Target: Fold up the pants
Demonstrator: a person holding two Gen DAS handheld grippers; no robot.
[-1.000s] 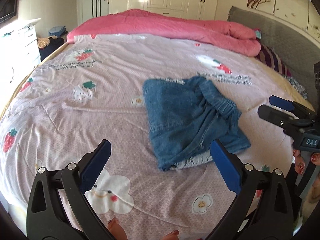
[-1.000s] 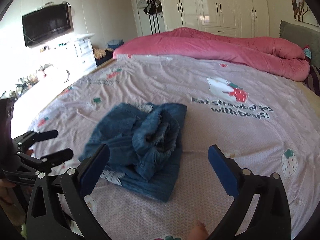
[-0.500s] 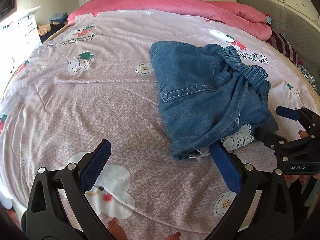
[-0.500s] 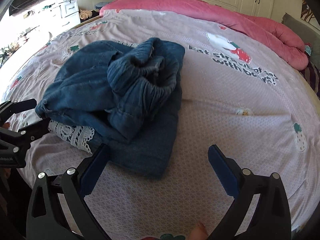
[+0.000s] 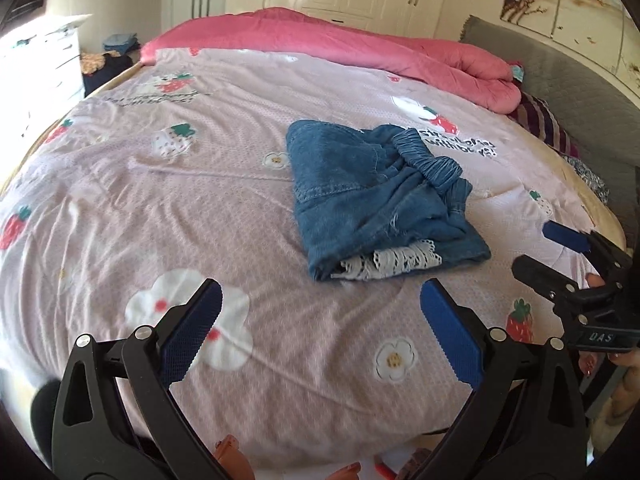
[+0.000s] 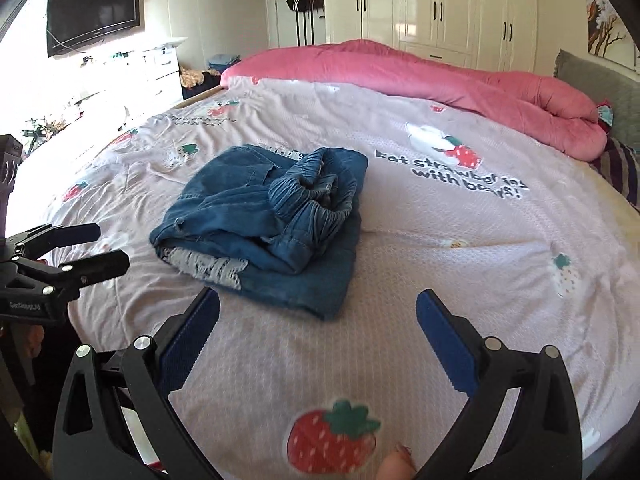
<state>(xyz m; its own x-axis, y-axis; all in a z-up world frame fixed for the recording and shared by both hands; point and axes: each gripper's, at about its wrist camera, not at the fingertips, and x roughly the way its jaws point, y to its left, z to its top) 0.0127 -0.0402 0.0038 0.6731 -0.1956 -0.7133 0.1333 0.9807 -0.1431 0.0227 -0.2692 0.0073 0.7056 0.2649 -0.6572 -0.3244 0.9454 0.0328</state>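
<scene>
**A:** Where are the pants sitting for you?

**B:** The denim pants (image 5: 372, 196) lie folded in a bundle on the pink bed sheet (image 5: 200, 208), ahead of your left gripper (image 5: 320, 320) and a little to the right of its centre line. From your right gripper (image 6: 318, 322) they sit ahead and to the left. Neither gripper touches them.

**A:** And the grippers themselves?

**B:** Your left gripper is spread wide, blue pads apart, nothing between them. Your right gripper is spread the same way and holds nothing; only sheet shows between its pads.

**A:** What does the bundle look like?

**B:** The elastic waistband (image 6: 316, 200) is bunched on top, on the side away from your left gripper. A strip of white lace trim (image 5: 392, 260) pokes out of the edge nearest both grippers.

**A:** Anything beyond it?

**B:** A pink comforter (image 6: 420, 72) lies rolled along the far side of the bed, well beyond the pants, with white wardrobes (image 6: 440, 4) behind it.
</scene>
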